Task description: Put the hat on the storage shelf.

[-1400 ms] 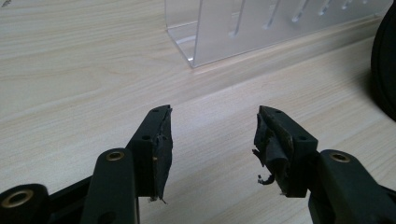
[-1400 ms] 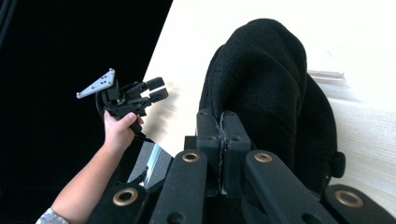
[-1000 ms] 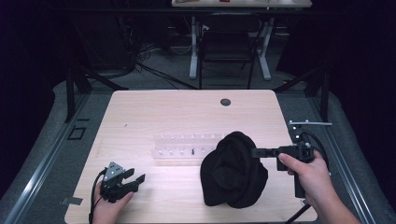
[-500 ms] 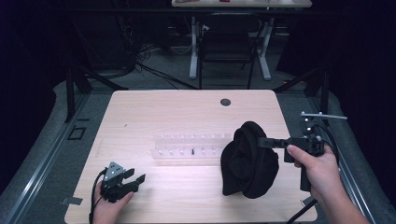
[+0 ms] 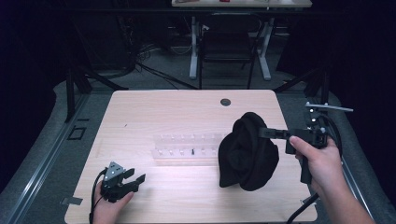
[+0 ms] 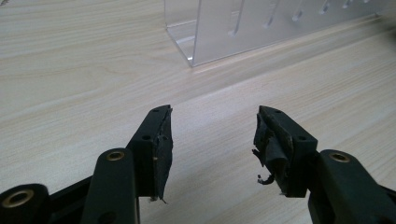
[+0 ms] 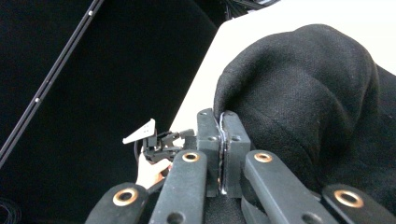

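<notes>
Your left gripper [image 5: 135, 179] sits low on the table [image 5: 187, 112] near its front left corner, jaws spread wide with nothing between them. In the left gripper view its 2 pads [image 6: 161, 144] hover just above bare wood, aimed toward the near end of the clear rack [image 5: 187, 145], which lies across the middle of the table. That rack looks empty apart from 1 small dark speck in a slot; what that speck is cannot be told.

To the right of the rack hangs the black cloth [image 5: 247, 151]. Your right gripper [image 5: 263, 133] has it pinched at an upper edge, jaws closed tight on a thin fold, as the right gripper view shows with the fabric [image 7: 303, 93] bulging past the closed jaws. The cloth is lifted into a bunched, drooping lump; its lower end seems to touch or nearly touch the table, and its left side overlaps the right end of the rack from above.

So 1 step looks done: the cloth is gripped and raised. What is left, as far as can be judged, is to carry it clear or spread it out and set it down, and your left gripper has not yet joined in.
</notes>
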`<state>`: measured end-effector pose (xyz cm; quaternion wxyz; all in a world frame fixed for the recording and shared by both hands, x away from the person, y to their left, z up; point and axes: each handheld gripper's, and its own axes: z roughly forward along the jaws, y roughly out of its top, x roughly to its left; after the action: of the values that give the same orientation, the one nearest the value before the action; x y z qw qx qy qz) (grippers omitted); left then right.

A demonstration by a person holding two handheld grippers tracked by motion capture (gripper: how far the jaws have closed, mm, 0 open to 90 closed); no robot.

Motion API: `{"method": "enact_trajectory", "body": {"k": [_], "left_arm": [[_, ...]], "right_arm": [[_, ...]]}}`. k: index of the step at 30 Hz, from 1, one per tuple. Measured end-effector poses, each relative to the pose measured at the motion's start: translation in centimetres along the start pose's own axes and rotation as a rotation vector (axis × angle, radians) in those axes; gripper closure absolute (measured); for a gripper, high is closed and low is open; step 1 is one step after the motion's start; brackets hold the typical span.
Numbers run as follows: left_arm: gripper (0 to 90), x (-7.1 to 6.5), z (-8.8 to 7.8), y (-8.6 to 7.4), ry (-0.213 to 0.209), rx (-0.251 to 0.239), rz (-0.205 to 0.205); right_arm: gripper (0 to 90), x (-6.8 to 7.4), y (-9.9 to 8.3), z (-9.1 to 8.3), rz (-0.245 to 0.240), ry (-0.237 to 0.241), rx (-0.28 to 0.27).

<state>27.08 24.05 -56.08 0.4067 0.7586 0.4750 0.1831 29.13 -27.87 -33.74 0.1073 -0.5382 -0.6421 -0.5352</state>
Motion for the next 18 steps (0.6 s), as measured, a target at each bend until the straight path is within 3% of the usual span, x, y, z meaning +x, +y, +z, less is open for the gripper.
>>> {"method": "enact_trajectory", "body": {"k": [18], "left_arm": [[46.4, 0.0, 0.0, 0.0, -0.001, 0.000, 0.001]], "right_arm": [[88.7, 2.0, 2.6, 0.8, -0.037, -0.002, -0.048]]}}
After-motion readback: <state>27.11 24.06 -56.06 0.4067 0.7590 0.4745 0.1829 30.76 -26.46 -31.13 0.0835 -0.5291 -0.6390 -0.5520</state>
